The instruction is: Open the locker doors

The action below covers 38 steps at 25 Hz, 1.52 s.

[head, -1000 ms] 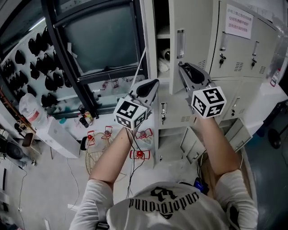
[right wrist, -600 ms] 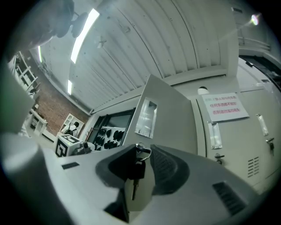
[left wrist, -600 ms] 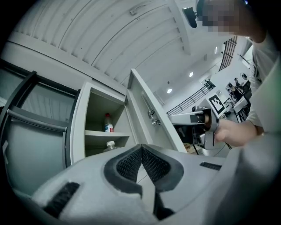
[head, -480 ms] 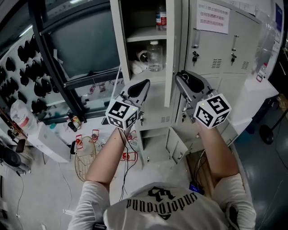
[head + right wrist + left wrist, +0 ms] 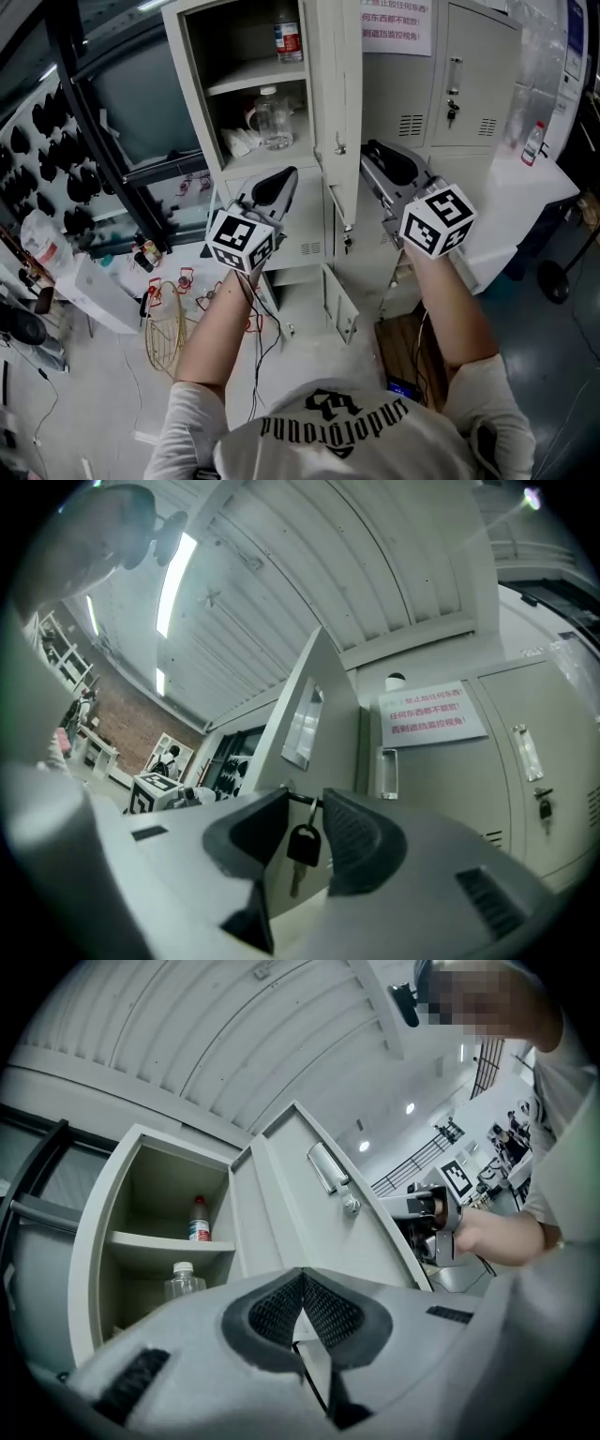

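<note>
The upper locker door (image 5: 336, 84) stands swung open, edge-on to me in the head view. Inside the compartment I see a red-labelled bottle (image 5: 289, 37) on the upper shelf and a clear bottle (image 5: 272, 117) below it. My right gripper (image 5: 368, 150) is at the door's outer face. Its jaws are opening, and a black-headed key (image 5: 302, 847) hangs from the lock between them, untouched by the pads. My left gripper (image 5: 286, 175) is shut and empty, in front of the open compartment, left of the door (image 5: 319, 1232).
Closed lockers (image 5: 469, 75) stand to the right, one with a paper notice (image 5: 396, 28). A small lower locker door (image 5: 339, 305) hangs open near my knees. A bottle (image 5: 532, 142) stands on a white surface at the right. Cables and a wire basket (image 5: 173, 323) lie on the floor at the left.
The upper locker door has swung wider open, showing more of the shelves and bottles. My right gripper has stayed at the door with its jaws parting. The left gripper has kept its place.
</note>
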{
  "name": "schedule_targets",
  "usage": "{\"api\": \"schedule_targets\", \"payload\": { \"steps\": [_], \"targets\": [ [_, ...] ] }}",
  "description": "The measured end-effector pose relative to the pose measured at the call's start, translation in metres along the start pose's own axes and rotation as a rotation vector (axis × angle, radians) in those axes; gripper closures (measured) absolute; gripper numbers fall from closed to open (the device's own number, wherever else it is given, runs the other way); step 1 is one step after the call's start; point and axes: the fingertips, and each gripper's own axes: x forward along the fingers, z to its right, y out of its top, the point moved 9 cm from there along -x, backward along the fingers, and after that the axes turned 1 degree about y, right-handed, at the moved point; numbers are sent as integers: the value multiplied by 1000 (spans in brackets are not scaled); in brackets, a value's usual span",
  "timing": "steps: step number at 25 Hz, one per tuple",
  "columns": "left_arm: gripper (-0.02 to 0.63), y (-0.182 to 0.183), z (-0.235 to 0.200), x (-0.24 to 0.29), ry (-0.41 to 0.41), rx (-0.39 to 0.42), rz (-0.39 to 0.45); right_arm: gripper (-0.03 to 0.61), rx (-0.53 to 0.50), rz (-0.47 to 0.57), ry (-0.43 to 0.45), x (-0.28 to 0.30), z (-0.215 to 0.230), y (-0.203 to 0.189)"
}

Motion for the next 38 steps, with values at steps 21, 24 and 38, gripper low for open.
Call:
{"api": "schedule_targets", "payload": {
  "steps": [21,24,38],
  "targets": [
    [606,6,57,5,93,34,-72,460,26,-1,45,-51,65,-28],
    [606,-5,65,-7,107,15,-88,468,1,-35,46,-60,55,-47],
    [606,-85,109,-114,85,-97,-141,546,15,-233,40,-109,-32,-163]
  ]
}}
